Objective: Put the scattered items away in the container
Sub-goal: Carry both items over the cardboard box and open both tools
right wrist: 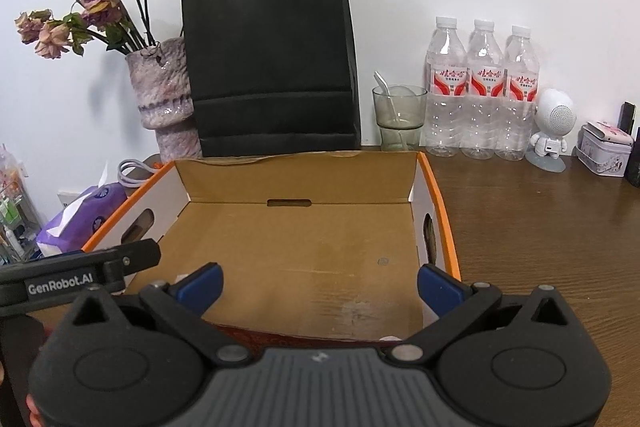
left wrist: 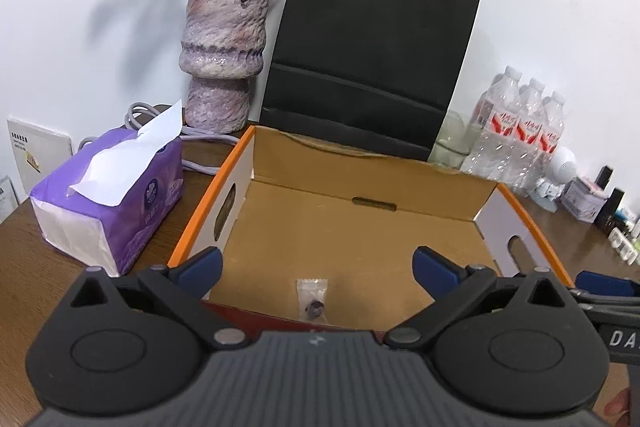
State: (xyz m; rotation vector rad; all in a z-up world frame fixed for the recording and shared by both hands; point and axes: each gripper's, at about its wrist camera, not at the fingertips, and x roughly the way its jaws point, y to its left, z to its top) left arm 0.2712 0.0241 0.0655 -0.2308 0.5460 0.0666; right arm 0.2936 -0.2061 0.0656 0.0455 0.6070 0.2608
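An open cardboard box with orange rims (left wrist: 240, 151) (right wrist: 444, 211) sits on the brown table. A small clear packet with a dark piece inside (left wrist: 313, 297) lies on the box floor near its front wall. My left gripper (left wrist: 316, 265) hovers over the front of the box, jaws wide apart, the packet below and between its blue pads with nothing gripped. My right gripper (right wrist: 320, 285) is open too, over the bare right part of the box floor. The left gripper's body (right wrist: 80, 275) shows at the left edge of the right wrist view.
A purple tissue pack (left wrist: 108, 195) lies left of the box. Behind it stand a mottled vase with dried roses (left wrist: 224, 55) and a black paper bag (left wrist: 368, 47). A glass with a spoon (right wrist: 398, 117), three water bottles (right wrist: 484, 91), a small white figurine (right wrist: 554, 131) and a tin (right wrist: 606, 153) line the wall at right.
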